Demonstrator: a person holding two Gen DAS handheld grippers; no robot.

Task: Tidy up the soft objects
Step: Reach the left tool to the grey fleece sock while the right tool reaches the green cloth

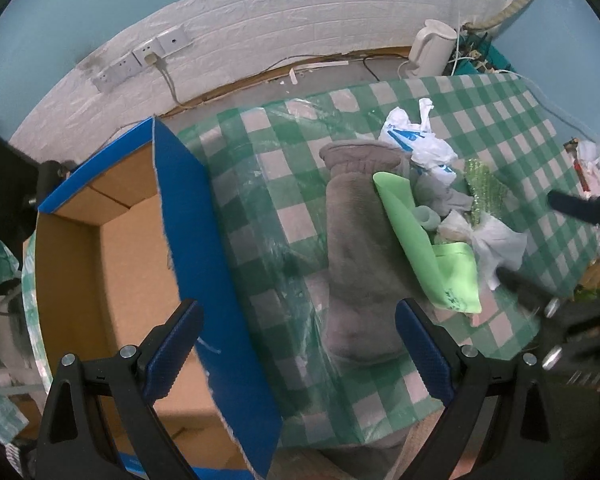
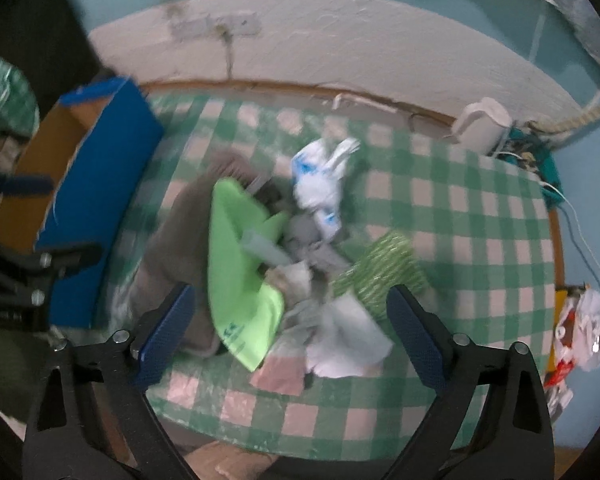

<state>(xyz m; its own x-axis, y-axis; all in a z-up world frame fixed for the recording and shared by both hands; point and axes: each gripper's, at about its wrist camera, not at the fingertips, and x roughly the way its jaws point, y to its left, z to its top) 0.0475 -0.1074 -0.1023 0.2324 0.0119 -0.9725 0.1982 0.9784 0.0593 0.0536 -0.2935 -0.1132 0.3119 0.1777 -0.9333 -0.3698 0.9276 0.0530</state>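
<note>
— What are the two tools doing?

— The left gripper is spread wide with nothing between its blue pads. It hangs over the near edge of the table, one finger above the cardboard box, the other above the grey fleece cover. The right gripper is just as wide apart and also carries nothing; its picture is smeared, so fine detail is lost.

— And the soft things?

— Heaped together on the green-checked tablecloth. From the left gripper, the grey fleece cover runs from about 12 o'clock down toward its right finger, lying lengthwise. At 1 o'clock a light green cloth lies partly over the fleece's right side. Beyond it, toward 1 o'clock, sits a white plastic bag with blue print, and at 2 o'clock a crumpled white tissue beside a sparkly green scrubber.

— How does the right side see it?

— The pile lies straight ahead between its fingers: green cloth at 11 o'clock, white tissue at 12, scrubber at 1, the printed bag farther out.

— And the box?

— Open-topped, blue outside, brown inside, touching the table's left edge, at 9 to 10 o'clock from the left gripper. A white kettle stands at the far edge by the wall.
</note>
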